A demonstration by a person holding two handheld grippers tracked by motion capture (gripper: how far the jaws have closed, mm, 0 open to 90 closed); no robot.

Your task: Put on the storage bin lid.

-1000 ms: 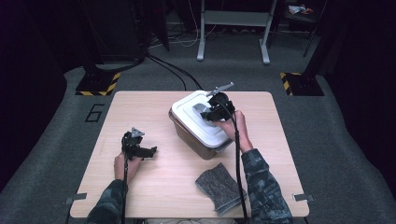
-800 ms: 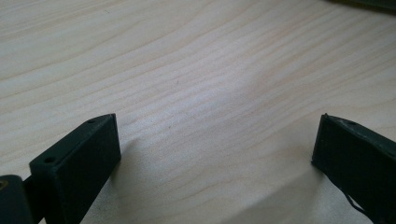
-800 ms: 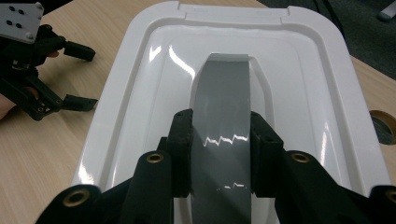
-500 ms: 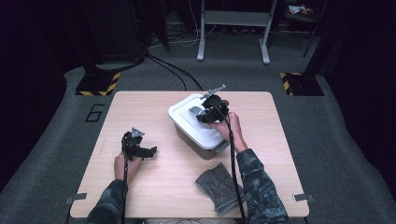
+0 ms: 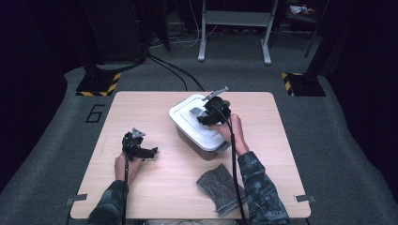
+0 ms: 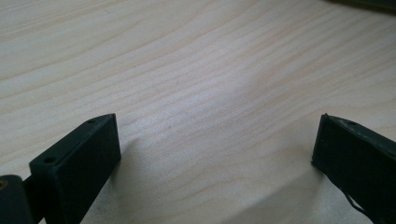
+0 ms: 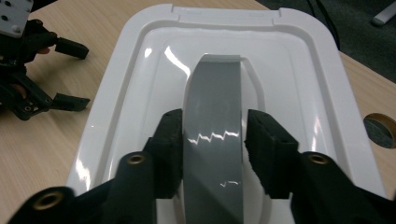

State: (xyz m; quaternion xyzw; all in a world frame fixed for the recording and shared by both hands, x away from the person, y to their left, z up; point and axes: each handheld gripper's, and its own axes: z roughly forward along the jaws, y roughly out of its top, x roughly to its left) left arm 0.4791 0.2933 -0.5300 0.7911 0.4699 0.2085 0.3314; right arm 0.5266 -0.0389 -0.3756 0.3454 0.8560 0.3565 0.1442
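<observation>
A white plastic box (image 5: 199,146) with a white lid (image 5: 187,116) stands at the middle of the wooden table (image 5: 155,187). The lid (image 7: 299,84) has a grey arched handle (image 7: 215,93) in a recess at its centre. My right gripper (image 5: 203,117) comes down on the lid from the right, and its jaws press both sides of the handle in the right gripper view (image 7: 213,128). My left gripper (image 5: 149,152) rests low over the bare table at the left, jaws wide apart with only wood between them (image 6: 217,140). The left gripper (image 7: 77,74) also appears beside the box.
A grey knitted cloth (image 5: 220,187) lies near the table's front edge, under the right forearm. A round hole (image 7: 379,129) sits in the tabletop to the right of the box. Dark floor, cables and stand legs lie beyond the table's far edge.
My right gripper has shifted slightly left and down onto the lid handle. The left gripper has stayed where it was.
</observation>
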